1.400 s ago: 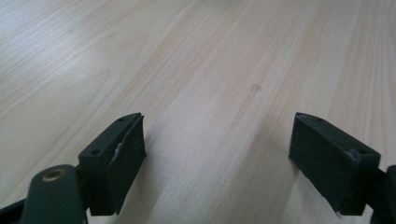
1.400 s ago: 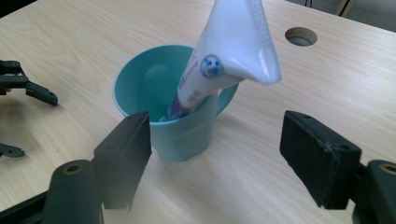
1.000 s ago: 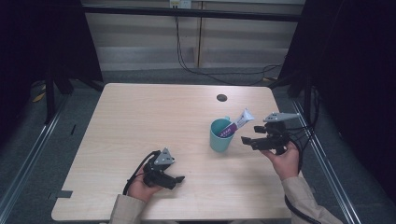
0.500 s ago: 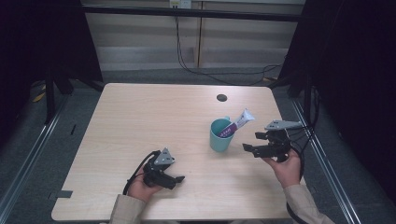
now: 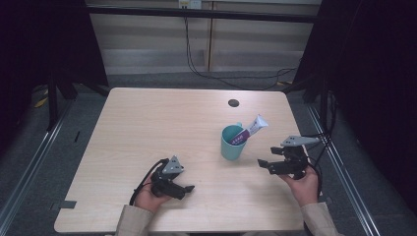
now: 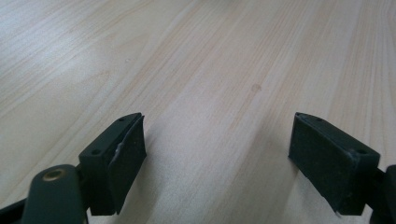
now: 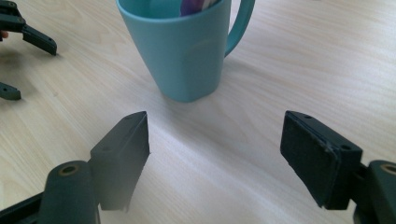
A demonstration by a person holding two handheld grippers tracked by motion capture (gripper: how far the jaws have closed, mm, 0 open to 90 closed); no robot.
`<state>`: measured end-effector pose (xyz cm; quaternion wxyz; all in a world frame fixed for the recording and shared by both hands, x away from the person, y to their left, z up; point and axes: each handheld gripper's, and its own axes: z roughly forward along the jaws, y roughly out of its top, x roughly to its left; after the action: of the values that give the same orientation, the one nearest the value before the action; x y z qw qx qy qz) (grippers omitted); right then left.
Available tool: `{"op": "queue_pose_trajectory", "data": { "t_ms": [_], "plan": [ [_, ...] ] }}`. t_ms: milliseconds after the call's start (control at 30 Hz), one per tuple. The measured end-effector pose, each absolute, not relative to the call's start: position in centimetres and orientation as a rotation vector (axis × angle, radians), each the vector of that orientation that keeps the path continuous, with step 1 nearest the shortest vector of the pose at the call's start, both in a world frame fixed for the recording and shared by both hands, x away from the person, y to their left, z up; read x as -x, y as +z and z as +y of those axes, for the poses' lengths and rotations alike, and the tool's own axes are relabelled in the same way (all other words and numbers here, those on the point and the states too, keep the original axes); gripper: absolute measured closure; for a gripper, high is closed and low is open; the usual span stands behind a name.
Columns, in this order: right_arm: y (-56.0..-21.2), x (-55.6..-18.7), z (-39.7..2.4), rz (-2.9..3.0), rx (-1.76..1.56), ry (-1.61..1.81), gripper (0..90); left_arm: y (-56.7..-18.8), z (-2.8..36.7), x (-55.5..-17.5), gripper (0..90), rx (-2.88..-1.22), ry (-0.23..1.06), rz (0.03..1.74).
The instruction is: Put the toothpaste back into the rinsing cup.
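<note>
Wooden table (image 5: pixel 147 123) — teal mug (image 5: pixel 231 142) before gaping right gripper (image 5: pixel 265 164).

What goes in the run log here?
right gripper: open, facing cup | tube: in cup | left gripper: open, on table

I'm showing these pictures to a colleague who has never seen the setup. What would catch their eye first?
Most likely the teal mug, the one splash of colour, standing right of centre on the pale wooden table with a white and purple tube leaning out of it. Next, the two black tools: the right gripper, jaws open and empty, pointing at the mug from its right, and the left gripper, also open, near the front edge.
</note>
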<state>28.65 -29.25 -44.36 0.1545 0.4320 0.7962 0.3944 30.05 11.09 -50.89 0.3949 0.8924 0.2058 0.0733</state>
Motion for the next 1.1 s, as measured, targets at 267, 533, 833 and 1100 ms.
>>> {"op": "queue_pose_trajectory", "data": {
  "t_ms": [267, 533, 833, 1100],
  "plan": [
    [-45.8, -27.8, -29.8, 2.292, -1.251, 1.108, 23.0, -50.9, 11.1, -30.1, 18.3, -2.263, 0.186, 0.522],
    [-46.9, -27.1, -30.4, 2.297, -1.26, 1.083, 22.5, -50.9, 11.1, -30.1, 18.3, -2.263, 0.186, 0.522],
    [-47.8, -26.5, -30.9, 2.296, -1.283, 1.065, 22.4, -50.9, 11.1, -30.1, 18.3, -2.263, 0.186, 0.522],
    [-48.9, -26.0, -31.4, 2.304, -1.293, 1.033, 22.0, -50.9, 11.1, -30.1, 18.3, -2.263, 0.186, 0.522]
  ]
}}
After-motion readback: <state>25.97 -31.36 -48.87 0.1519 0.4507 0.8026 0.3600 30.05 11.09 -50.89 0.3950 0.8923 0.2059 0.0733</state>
